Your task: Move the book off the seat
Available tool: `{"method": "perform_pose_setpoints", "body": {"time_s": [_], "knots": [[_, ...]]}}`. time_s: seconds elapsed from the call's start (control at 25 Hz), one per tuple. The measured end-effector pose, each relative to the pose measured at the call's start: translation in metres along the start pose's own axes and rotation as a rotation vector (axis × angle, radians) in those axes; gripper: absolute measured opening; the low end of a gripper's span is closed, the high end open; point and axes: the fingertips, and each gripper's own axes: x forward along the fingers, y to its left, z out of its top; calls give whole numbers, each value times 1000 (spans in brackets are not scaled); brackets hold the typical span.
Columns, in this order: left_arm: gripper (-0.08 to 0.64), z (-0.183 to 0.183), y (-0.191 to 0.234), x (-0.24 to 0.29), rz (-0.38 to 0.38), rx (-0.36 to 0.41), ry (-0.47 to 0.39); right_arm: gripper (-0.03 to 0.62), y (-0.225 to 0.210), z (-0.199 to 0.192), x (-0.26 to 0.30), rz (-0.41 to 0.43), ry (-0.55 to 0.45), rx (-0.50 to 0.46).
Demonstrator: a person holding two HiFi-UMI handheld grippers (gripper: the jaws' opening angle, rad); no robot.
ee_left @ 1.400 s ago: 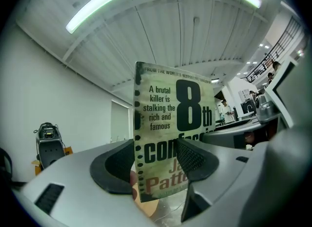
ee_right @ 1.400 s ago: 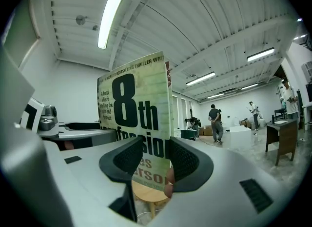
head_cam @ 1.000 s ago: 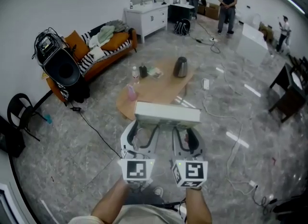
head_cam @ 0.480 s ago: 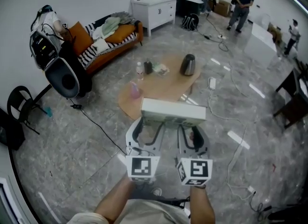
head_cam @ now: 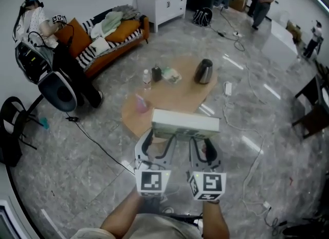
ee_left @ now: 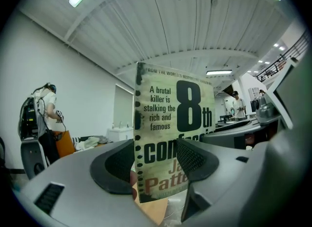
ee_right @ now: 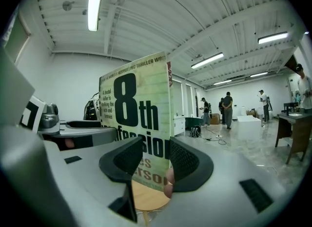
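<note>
Between my two grippers, just ahead of me: the book (head_cam: 185, 124), a paperback, held up over the floor and clear of any seat. The left gripper (head_cam: 156, 139) pinches its near part toward one end, and the right gripper (head_cam: 201, 140) does the same toward the other (cover print shows between the jaws in both gripper views).

Judgement: light, but the covers will flex and may be slick. Pads should sit well onto the page block, not the bare edge.

Just beyond the jaws is the wooden table (head_cam: 169, 96), with the kettle (head_cam: 204, 71) on its far side. The sofa (head_cam: 110, 40) is far off to the left.
</note>
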Motion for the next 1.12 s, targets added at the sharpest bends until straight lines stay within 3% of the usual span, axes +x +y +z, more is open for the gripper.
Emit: {"method": "perform_pose_setpoints", "body": {"time_s": [0.28, 0.52, 0.76, 1.12], "knots": [[279, -48, 63, 74, -22, -7, 94, 173, 10, -30, 101, -10, 99, 38], [279, -113, 103, 120, -49, -20, 196, 173, 19, -83, 170, -15, 198, 67], [279, -183, 110, 151, -87, -61, 323, 173, 12, -144, 206, -40, 334, 111], [279, -283, 78, 199, -46, -107, 479, 173, -40, -239, 246, 21, 514, 165]]}}
